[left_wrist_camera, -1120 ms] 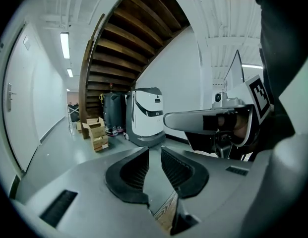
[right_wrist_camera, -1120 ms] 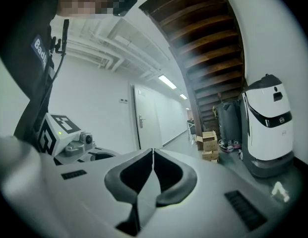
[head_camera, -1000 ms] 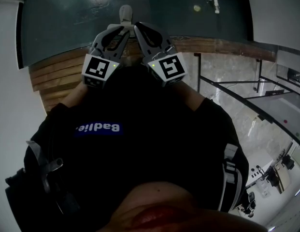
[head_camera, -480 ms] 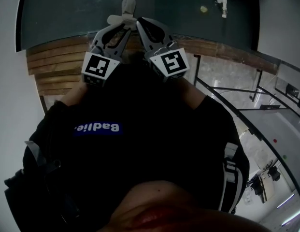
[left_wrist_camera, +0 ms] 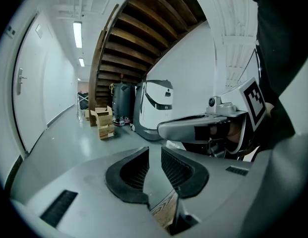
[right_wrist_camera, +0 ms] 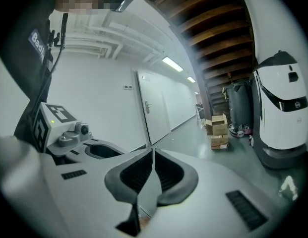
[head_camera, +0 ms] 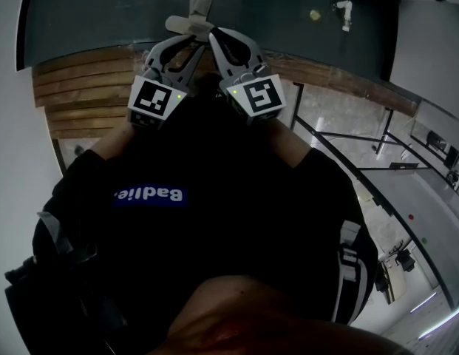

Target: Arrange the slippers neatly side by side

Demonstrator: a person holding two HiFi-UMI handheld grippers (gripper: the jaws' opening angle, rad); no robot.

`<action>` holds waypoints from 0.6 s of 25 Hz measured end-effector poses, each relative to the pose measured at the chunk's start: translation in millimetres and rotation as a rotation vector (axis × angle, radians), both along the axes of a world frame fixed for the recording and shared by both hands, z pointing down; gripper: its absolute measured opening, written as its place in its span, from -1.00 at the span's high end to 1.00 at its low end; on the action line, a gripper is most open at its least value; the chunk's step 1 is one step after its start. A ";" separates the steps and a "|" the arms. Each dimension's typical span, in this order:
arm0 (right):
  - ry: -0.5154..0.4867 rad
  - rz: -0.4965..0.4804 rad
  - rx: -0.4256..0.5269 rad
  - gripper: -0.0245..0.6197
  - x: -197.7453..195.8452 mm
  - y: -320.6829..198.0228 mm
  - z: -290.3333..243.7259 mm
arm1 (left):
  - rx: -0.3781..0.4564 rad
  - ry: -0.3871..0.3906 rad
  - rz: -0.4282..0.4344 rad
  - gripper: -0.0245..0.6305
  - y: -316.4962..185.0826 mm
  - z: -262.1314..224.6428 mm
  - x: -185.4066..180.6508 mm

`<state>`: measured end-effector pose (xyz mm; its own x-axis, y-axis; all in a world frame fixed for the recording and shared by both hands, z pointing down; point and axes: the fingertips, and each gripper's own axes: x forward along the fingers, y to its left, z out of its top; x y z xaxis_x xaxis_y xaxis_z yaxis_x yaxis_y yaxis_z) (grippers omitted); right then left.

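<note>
Two slippers (head_camera: 198, 7) lie half hidden behind left gripper (left_wrist_camera: 154, 152), jaws apart, and right gripper (right_wrist_camera: 153, 152), jaws together.

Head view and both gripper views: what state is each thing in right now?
left gripper: jaws slightly apart, empty.
right gripper: jaws together, empty.
far slipper: on the floor, pointing away.
near slipper: crosswise against it, not side by side.
door: closed.
top cardboard box: flaps open.
ceiling light: on.
</note>
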<state>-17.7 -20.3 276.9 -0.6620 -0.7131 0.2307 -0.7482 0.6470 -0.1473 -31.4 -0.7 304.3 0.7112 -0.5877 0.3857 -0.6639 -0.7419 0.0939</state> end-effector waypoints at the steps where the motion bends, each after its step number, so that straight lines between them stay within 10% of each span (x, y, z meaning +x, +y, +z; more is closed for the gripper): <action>1: 0.004 0.001 -0.008 0.92 -4.4 -1.0 3.4 | -0.005 -0.003 -0.001 0.77 -1.8 3.9 -5.0; 15: 0.007 0.067 -0.053 0.92 -39.6 -22.2 29.8 | -0.052 -0.059 0.087 0.77 -40.0 66.8 -34.8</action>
<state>-57.3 -42.5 306.7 -0.6114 -0.7425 0.2736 -0.7907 0.5867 -0.1747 -66.2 -40.7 371.1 0.7336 -0.5030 0.4570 -0.6031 -0.7918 0.0966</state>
